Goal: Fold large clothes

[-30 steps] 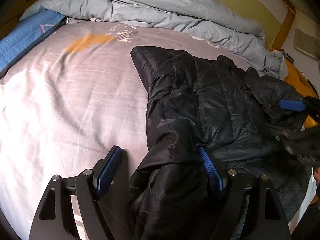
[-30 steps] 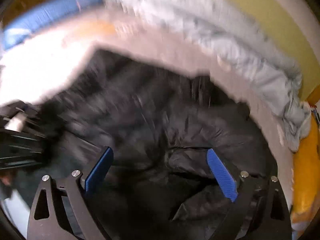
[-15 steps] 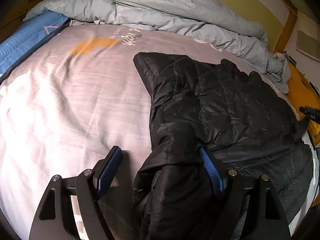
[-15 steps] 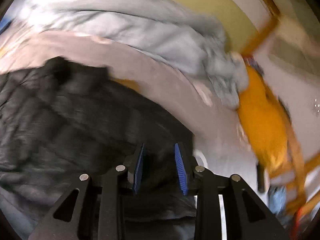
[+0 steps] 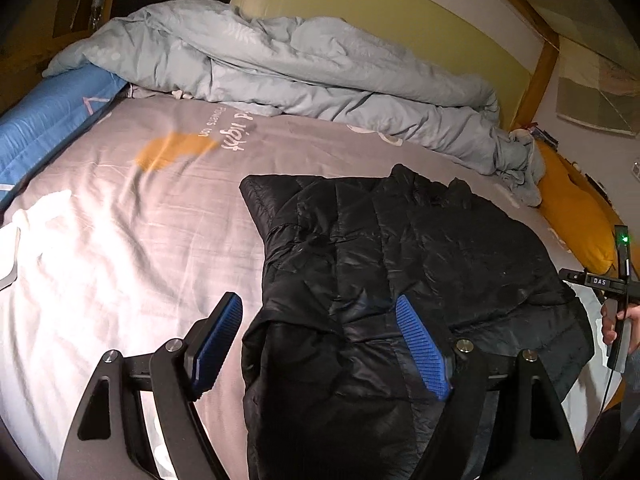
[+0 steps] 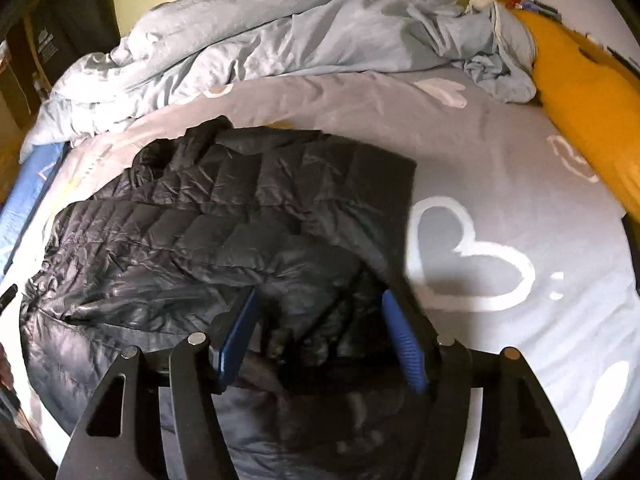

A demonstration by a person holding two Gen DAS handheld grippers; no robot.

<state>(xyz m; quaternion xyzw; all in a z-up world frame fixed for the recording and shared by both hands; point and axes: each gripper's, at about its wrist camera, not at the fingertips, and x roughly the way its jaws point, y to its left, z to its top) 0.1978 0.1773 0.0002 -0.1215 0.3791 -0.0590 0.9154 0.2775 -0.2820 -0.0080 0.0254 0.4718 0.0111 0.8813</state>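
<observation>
Right wrist view: right gripper, pinched narrow half a second ago, now opening over a bunched fold of the black jacket; nothing gripped. It has swung from jacket centre to the right edge; the next fold probably starts here. Left gripper: spread, unchanged, jacket hem between pads. Jacket: flat on the bed sheet. Surroundings: grey duvet, orange pillow, well apart; nothing obstructs.

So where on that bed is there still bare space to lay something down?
Two bare stretches of bed sheet. One lies beside the black jacket, running toward the blue mat and up to the grey duvet. The other, seen from the right gripper's camera, lies between the jacket and the yellow pillow. Along the duvet and around the jacket it is crowded.
</observation>
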